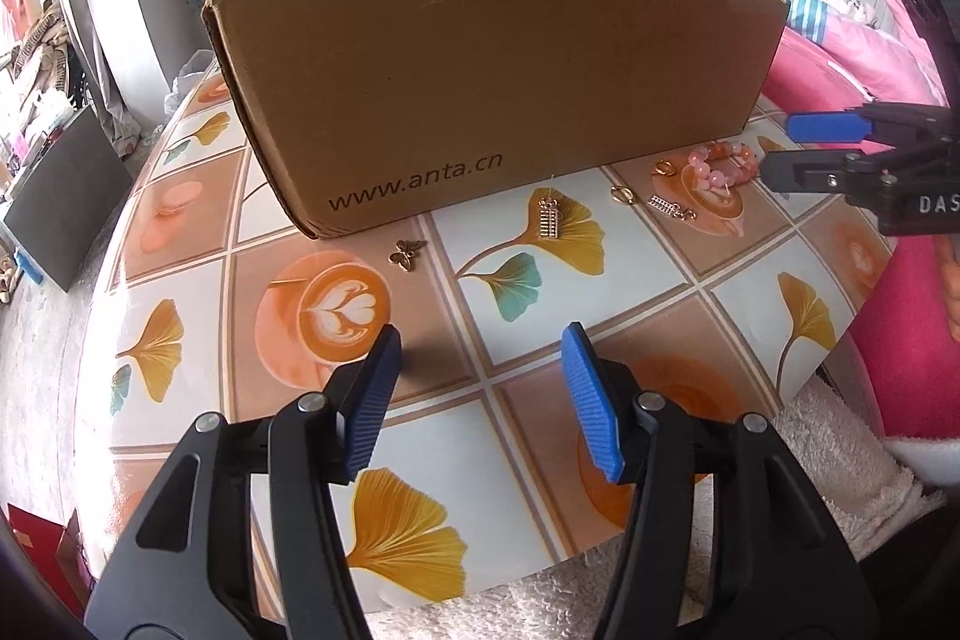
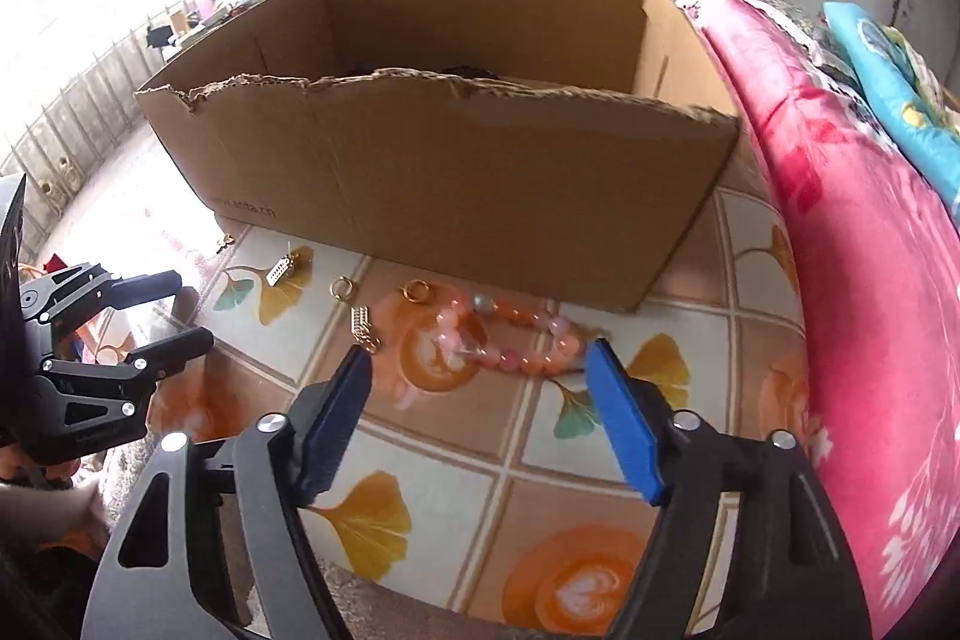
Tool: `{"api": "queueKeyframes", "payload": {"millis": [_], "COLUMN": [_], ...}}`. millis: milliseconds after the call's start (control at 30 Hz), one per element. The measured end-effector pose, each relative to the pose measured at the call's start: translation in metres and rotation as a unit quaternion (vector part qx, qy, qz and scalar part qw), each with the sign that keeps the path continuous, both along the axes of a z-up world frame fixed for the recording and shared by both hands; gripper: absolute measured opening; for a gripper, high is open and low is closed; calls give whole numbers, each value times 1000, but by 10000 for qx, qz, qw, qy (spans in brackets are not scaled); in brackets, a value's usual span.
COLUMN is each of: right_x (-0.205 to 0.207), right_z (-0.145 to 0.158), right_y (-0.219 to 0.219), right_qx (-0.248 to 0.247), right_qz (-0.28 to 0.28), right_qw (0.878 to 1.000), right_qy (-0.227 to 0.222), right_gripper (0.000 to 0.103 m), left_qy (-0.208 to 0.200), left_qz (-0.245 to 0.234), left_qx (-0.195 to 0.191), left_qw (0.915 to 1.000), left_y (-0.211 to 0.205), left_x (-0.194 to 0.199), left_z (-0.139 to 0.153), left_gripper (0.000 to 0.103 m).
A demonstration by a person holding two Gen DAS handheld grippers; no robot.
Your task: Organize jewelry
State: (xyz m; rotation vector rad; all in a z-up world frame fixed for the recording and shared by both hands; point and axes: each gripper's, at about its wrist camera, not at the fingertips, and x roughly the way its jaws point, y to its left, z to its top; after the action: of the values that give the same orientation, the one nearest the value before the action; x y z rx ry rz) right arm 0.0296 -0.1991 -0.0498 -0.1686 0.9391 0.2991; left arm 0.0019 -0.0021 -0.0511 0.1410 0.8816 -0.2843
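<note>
Pink and orange beads form a bracelet lying on the tile-patterned bench, just before the torn brown cardboard box. Small gold charms lie scattered to its left. The right gripper hovers low over the bracelet, fingers spread wide and empty. The left gripper hangs farther back, fingers likewise apart, empty.

Left gripper (jaws apart) hovers near butterfly charm.
</note>
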Motion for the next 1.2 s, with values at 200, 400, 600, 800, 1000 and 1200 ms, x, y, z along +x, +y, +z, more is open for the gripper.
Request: {"api": "queueKeyframes", "payload": {"millis": [200, 400, 600, 800, 1000, 1200], "right_x": [17, 23, 25, 16, -1, -8], "right_z": [-8, -22, -16, 19, 56, 65], "right_y": [29, 40, 38, 18, -24, -67], "right_qx": [-263, -463, -291, -24, 617, 585], "right_qz": [410, 365, 325, 152, -230, -691], "right_qw": [9988, 9975, 9981, 9999, 9974, 9949], "right_qy": [109, 397, 431, -4, -284, -444], "right_gripper": [38, 24, 10, 10, 10, 10], "left_qy": [-4, -22, -23, -34, -24, -21], "left_qz": [-16, -6, -11, -7, 11, 62], "left_qx": [0, -10, -9, -14, -9, -9], "left_qw": [10000, 10000, 10000, 10000, 10000, 10000], "left_y": [-1, -2, -2, -3, -3, -3], "left_x": [-1, -1, -1, 0, 2, 4], "left_z": [-1, -1, -1, 0, 0, 0], "left_gripper": [55, 55, 56, 57, 57, 57]}}
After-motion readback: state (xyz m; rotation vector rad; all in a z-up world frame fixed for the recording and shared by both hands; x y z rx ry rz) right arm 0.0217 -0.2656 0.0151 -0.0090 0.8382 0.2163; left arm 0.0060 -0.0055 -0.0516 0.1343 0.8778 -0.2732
